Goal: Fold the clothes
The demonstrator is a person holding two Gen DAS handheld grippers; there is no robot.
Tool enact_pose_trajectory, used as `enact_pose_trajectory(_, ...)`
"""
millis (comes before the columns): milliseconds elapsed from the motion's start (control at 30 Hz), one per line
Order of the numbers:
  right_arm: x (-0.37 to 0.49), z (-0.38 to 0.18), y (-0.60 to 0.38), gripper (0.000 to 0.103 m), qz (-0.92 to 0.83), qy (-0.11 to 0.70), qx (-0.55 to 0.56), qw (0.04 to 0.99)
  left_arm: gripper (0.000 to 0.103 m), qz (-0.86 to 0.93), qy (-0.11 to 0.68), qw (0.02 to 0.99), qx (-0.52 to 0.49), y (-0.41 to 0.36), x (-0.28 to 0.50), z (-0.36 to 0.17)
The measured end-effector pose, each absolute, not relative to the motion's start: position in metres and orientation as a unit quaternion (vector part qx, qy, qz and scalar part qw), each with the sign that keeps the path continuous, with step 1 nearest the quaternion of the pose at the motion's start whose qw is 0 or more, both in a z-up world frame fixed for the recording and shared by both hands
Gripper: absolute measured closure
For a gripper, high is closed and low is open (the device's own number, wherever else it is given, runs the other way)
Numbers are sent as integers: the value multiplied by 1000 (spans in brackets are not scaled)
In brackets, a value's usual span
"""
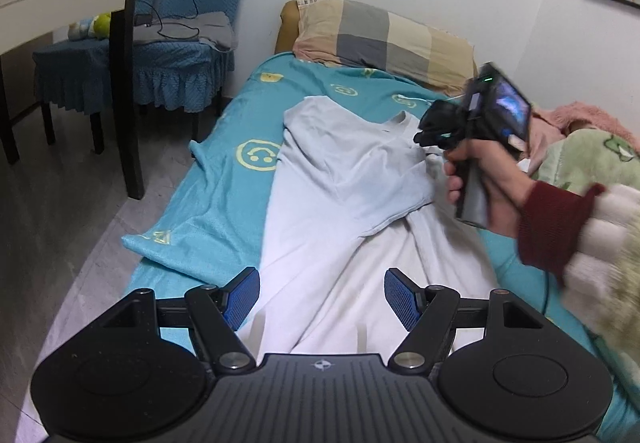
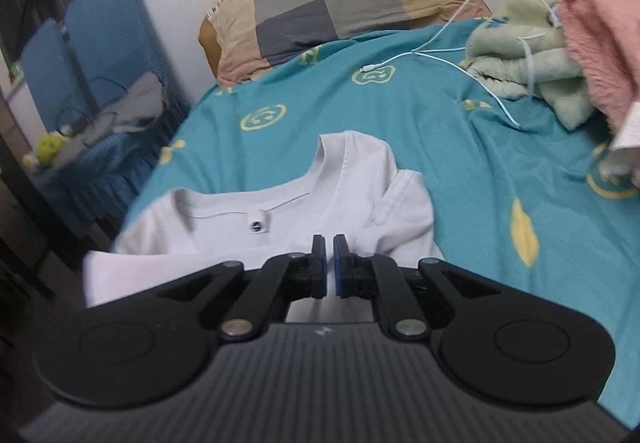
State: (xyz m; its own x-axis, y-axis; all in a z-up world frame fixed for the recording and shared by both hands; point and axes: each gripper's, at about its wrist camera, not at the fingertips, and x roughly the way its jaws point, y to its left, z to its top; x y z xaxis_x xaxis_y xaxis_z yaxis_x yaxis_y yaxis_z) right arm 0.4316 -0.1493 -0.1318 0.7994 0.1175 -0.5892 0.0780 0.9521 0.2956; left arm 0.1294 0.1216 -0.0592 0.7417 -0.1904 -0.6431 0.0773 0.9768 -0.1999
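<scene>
1. Left wrist view: the left gripper (image 1: 322,299) is hovering at the bottom centre of the frame with its jaws standing wide apart, nothing between the blue pads (image 1: 242,297). It is looking along the lower part of the white shirt (image 1: 352,179), which is lying lengthwise down the middle of the frame on the teal sheet (image 1: 224,179).
2. One side of the shirt is lying folded across its upper body, so a first fold seems under way. The spread jaws are probably being kept ready to take the hem near them.
3. At the right of the frame a hand (image 1: 486,179) in a dark red cuff is holding the right gripper (image 1: 430,133) over the shirt's collar end. Its jaws cannot be read from here.
4. A chair (image 1: 160,55) at upper left is carrying grey cloth and a cable on its seat; a checked pillow (image 1: 384,39) is sitting at the top of the bed.
5. Right wrist view: the right gripper (image 2: 329,259) is sitting at lower centre with its jaws nearly together, only a thin gap showing. Whether cloth is pinched there I cannot tell, though the shirt (image 2: 256,203) is lying directly beneath and beyond them.
6. The collar, with its small label, is opening toward the upper part of the frame, and a sleeve is lying doubled just right of the tips.
7. Green and pink blankets (image 2: 532,55) are heaped at upper right, a white cable (image 2: 440,43) trailing from them, well apart from the shirt.
</scene>
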Motion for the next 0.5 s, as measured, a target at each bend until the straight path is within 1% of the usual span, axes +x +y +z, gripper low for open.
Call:
enact_pose_trajectory(33,422,-124,-151,94,14,318,160,934,32,-70,347,932,-77,121,128,-58)
enact_pose_trajectory(100,395,-108,-153,89,24,316,164,934,32,-64,340,936,-67,119,125,-56)
enact_pose_trajectory(133,377,-99,-152,76,30,313,161,936,32,-61,338,937,-65,118,123,-55)
enact_pose_trajectory(167,359,-91,-152,58,36,310,158,937,32,-59,336,938,-64,118,121,-53)
enact_pose_trajectory(200,339,-83,-153,52,41,304,157,939,32,-58,334,939,-65,118,118,-52)
enact_pose_trajectory(233,317,-74,-153,43,46,301,158,939,32,-58,331,939,-65,118,115,-50)
enact_pose_trajectory(267,296,-66,-154,40,51,298,158,940,32,-57,329,941,-65,118,112,-48)
enact_pose_trajectory(400,212,-41,-157,41,83,300,159,937,31,-54,320,944,-55,115,98,-40)
enact_pose_trajectory(500,150,-31,-157,41,96,305,132,938,30,-60,315,945,-67,116,86,-32)
